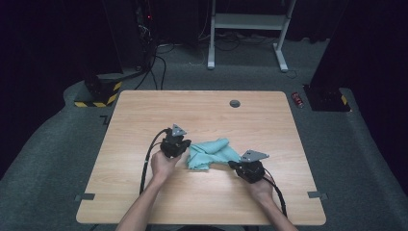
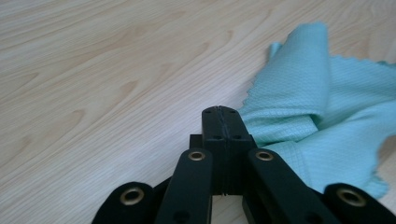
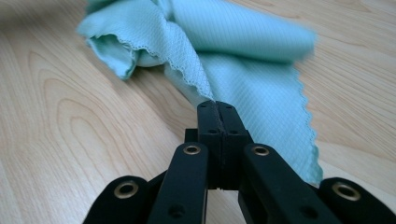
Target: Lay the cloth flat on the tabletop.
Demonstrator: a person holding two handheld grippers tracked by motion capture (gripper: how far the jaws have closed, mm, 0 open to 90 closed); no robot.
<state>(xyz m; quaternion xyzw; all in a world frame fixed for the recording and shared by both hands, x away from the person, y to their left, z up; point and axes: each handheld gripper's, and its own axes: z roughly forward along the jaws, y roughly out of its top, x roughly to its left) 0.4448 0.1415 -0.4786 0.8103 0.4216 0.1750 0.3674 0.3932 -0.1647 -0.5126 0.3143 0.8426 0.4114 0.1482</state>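
Observation:
A crumpled teal cloth (image 1: 211, 151) lies in the middle of the wooden table (image 1: 202, 110). My left gripper (image 1: 186, 144) rests at the cloth's left edge. In the left gripper view the left gripper (image 2: 222, 112) is shut, and the cloth (image 2: 327, 116) lies against its right side with no fabric showing between the jaws. My right gripper (image 1: 231, 164) is at the cloth's lower right corner. In the right gripper view the right gripper (image 3: 217, 105) is shut on a scalloped edge of the cloth (image 3: 243, 60), which rises in a ridge from the jaw tips.
A grey round grommet (image 1: 235, 103) sits near the table's far edge. Tape marks (image 1: 84, 197) stick at the near left and right edges. On the floor beyond are a red can (image 1: 298, 99), a white desk frame (image 1: 245, 21), cables and a yellow-black striped base (image 1: 98, 94).

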